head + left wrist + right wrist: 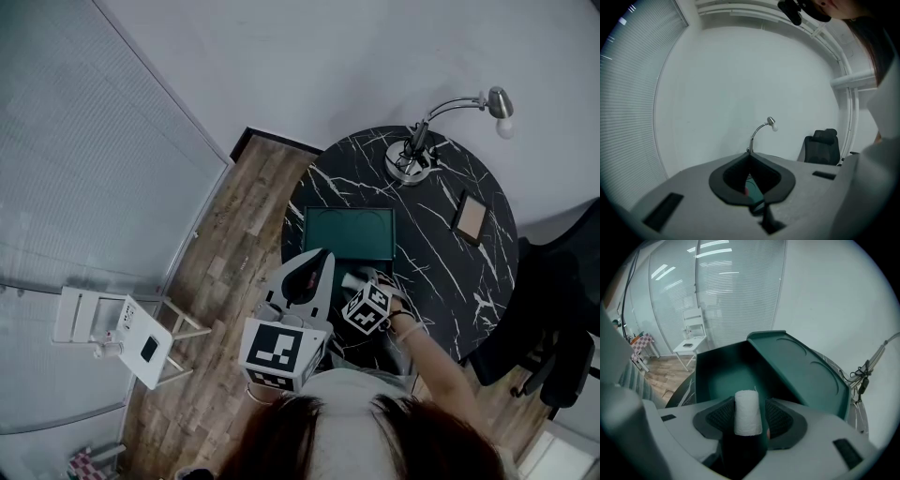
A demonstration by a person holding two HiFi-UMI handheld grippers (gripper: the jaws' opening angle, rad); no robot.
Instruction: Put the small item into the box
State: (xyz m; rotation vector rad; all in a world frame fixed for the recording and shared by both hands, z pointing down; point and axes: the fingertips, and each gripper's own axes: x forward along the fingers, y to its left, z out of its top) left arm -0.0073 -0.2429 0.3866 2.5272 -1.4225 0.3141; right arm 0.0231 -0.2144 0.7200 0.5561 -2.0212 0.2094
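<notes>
A small white roll (747,412) stands upright between the wide-apart jaws of my right gripper (749,405); the pads do not press on it. It hangs over the hollow of the open dark green box (724,376), whose lid (801,373) leans back to the right. In the head view the right gripper (362,284) is at the box's near edge and the lid (347,234) lies flat behind it. My left gripper (322,255) points at the box from the left. In the left gripper view the left gripper (750,155) has its tips together and nothing shows between them.
The box sits on a round black marble table (441,272). A gooseneck desk lamp (412,159) stands at its far edge, a flat tablet-like slab (470,217) to the right. A black office chair (553,319) is at the right, a white folding chair (122,328) on the wooden floor at the left.
</notes>
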